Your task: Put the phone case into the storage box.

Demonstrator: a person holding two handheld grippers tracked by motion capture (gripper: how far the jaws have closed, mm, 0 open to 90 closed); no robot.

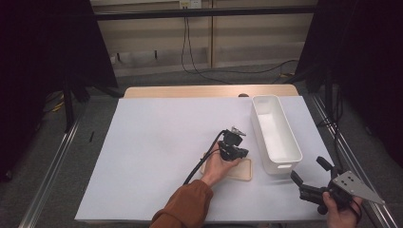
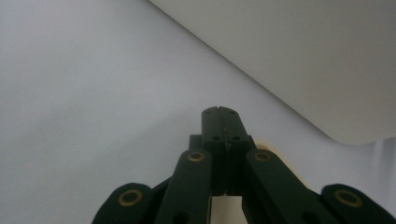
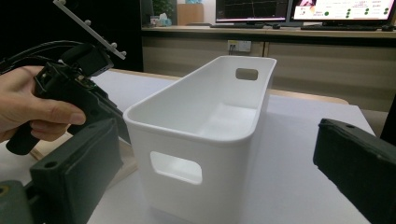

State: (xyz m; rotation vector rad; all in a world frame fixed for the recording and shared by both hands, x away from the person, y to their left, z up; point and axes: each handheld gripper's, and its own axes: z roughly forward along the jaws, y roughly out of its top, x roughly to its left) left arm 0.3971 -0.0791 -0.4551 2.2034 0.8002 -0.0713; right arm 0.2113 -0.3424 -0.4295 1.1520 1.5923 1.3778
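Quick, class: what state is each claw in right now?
Left claw: closed, nothing between its jaws.
Right claw: open, holding nothing.

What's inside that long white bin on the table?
Nothing that shows: the white bin looks empty, its pale floor bare in the high view and the right gripper view. The strip of floor just behind its near wall is hidden from the right gripper's camera.

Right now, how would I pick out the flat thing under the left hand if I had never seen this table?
Start at the pale sheet covering the table, then find the long white bin at its right side. Just left of the bin's near end lies a thin wooden board, partly covered by the left hand-held gripper. It is flat, light tan and round-cornered, unlike the tall white bin.
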